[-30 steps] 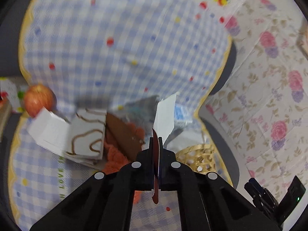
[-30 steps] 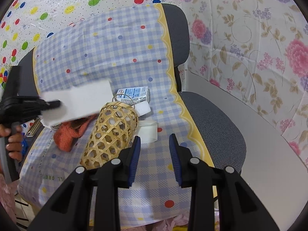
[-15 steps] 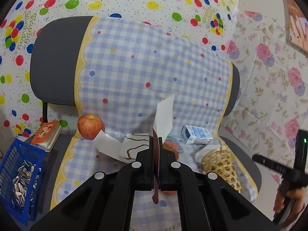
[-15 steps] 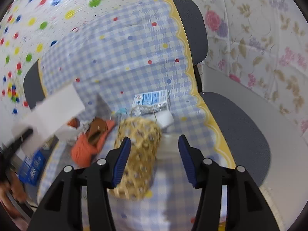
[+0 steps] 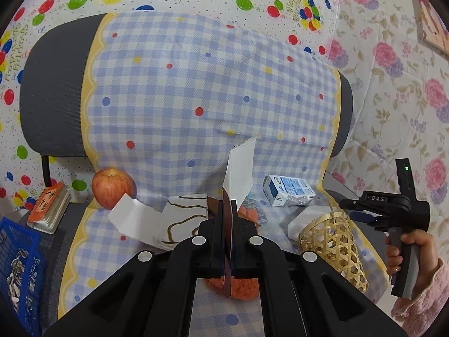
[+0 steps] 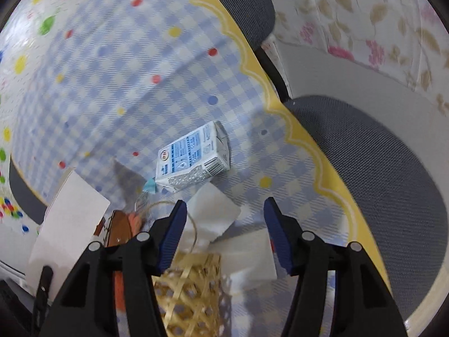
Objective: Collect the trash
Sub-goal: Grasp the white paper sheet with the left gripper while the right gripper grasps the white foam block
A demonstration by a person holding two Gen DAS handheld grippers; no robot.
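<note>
My left gripper [image 5: 228,210] is shut on a flat white and brown paper wrapper [image 5: 238,168], held edge-on above the chair seat; the wrapper also shows in the right wrist view [image 6: 70,224]. My right gripper [image 6: 224,213] is open and empty, low over a white tissue [image 6: 213,216], with a blue and white milk carton [image 6: 193,160] just beyond it. The carton [image 5: 289,195] lies on the checked seat cloth [image 5: 196,98]. A woven bamboo basket [image 5: 334,244] lies on its side at the seat's right; it also shows under the right gripper [image 6: 190,289].
A red apple [image 5: 112,186], a white and brown box [image 5: 179,224] and an orange knitted cloth [image 5: 238,286] lie on the seat. A blue crate [image 5: 16,266] and an orange booklet [image 5: 49,205] sit at the left. The floral wall [image 5: 393,84] is to the right.
My left gripper pulled back and up with the wrapper, widening the view. My right gripper opened wider and moved down and forward toward the carton and tissue.
</note>
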